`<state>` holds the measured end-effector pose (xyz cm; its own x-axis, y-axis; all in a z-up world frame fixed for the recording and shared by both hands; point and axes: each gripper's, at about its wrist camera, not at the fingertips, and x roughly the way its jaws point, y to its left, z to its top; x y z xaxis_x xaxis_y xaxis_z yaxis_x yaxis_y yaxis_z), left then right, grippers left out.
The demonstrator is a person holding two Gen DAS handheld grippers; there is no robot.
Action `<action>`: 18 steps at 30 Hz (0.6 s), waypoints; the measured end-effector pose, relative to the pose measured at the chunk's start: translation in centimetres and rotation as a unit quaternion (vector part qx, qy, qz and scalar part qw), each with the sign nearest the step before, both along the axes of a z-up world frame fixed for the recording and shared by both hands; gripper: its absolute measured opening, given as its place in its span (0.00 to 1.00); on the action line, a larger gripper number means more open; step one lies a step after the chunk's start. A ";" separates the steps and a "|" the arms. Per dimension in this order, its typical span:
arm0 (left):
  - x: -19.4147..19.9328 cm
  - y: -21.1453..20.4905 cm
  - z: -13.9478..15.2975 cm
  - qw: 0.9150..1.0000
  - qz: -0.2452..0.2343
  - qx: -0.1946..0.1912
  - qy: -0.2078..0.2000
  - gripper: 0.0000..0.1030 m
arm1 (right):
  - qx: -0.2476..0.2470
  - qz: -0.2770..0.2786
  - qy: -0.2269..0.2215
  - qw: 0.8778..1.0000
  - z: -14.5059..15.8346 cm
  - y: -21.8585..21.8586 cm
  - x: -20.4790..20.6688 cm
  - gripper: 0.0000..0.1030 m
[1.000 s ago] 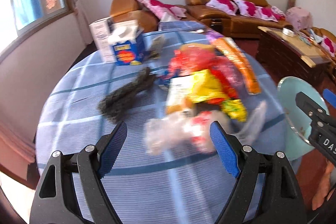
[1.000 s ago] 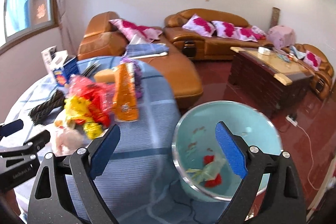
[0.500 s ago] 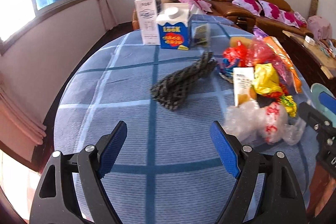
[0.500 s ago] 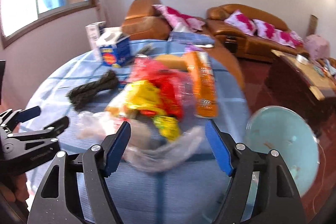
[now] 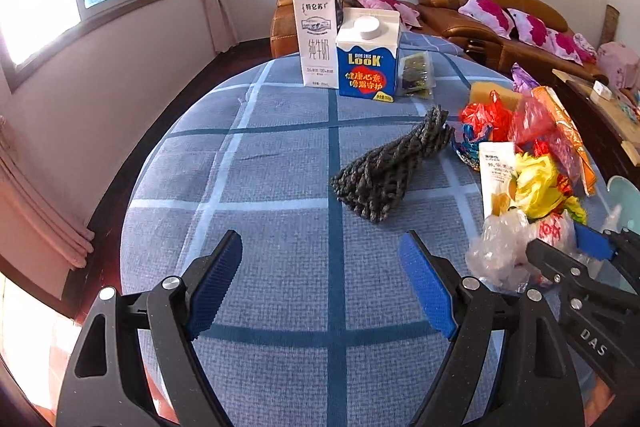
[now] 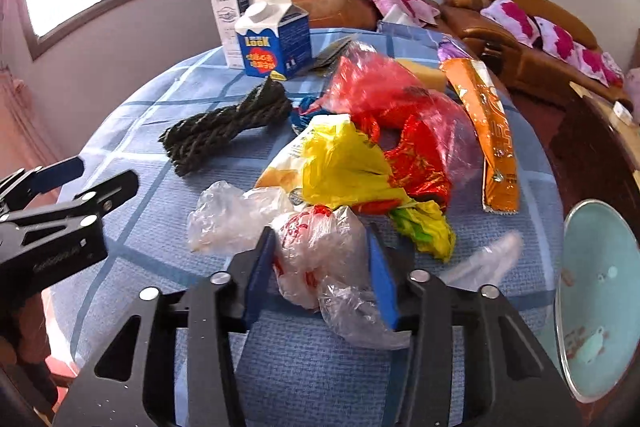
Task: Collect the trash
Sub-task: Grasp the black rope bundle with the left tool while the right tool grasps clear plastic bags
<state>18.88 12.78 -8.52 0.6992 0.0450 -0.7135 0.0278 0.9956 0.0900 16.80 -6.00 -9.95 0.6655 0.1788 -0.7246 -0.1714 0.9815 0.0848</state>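
Tongs on a littered table: right tongs [image 6: 322, 269] pinch a crumpled clear plastic bag with red print [image 6: 320, 247], left tongs [image 5: 322, 285] gape wide over bare cloth.

The bag sits at the near edge of the trash pile, both blue pads [image 6: 382, 275] pressed against its sides, its loose tail spilling toward 6 o'clock on the blue checked table [image 6: 132, 107]. Just beyond it at 12 o'clock lie a yellow bag [image 6: 340, 167] and red wrappers [image 6: 400, 115], with a long orange packet [image 6: 488, 131] at 2 o'clock. A coil of dark rope [image 5: 392, 167] lies at 1 o'clock from the left tongs, apart from them. A blue carton [image 5: 368, 55] and a white carton [image 5: 318, 41] stand upright, side by side, at the far rim. A pale green bin [image 6: 596, 299] sits off the table at 3 o'clock.
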 end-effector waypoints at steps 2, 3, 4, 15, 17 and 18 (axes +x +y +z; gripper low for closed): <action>0.2 0.0 0.1 1.000 -0.003 0.001 -0.002 0.77 | 0.014 0.004 -0.009 1.000 0.8 -0.2 -0.3 0.39; 0.4 -0.1 0.2 1.000 -0.006 0.000 -0.004 0.77 | 0.021 0.007 -0.016 1.000 1.2 -0.3 -0.6 0.39; 0.6 -0.1 0.4 1.000 -0.008 -0.001 -0.006 0.77 | 0.026 0.010 -0.028 0.999 1.9 -0.4 -0.9 0.39; 5.9 -1.9 1.0 0.999 -0.023 0.016 -0.022 0.77 | 0.042 -0.067 -0.117 0.990 7.1 -4.8 -1.9 0.40; 7.0 -2.3 0.6 0.999 -0.027 0.014 -0.017 0.77 | 0.030 -0.087 -0.120 0.988 7.2 -5.8 -1.4 0.40; 7.7 -2.7 0.2 0.999 -0.032 0.014 -0.010 0.76 | 0.027 -0.093 -0.119 0.988 7.0 -6.1 -1.1 0.40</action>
<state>26.56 10.10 -8.32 0.7160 0.0201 -0.6978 0.0883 0.9889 0.1191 15.72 -12.07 -2.93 0.8408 0.0720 -0.5365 -0.0097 0.9930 0.1180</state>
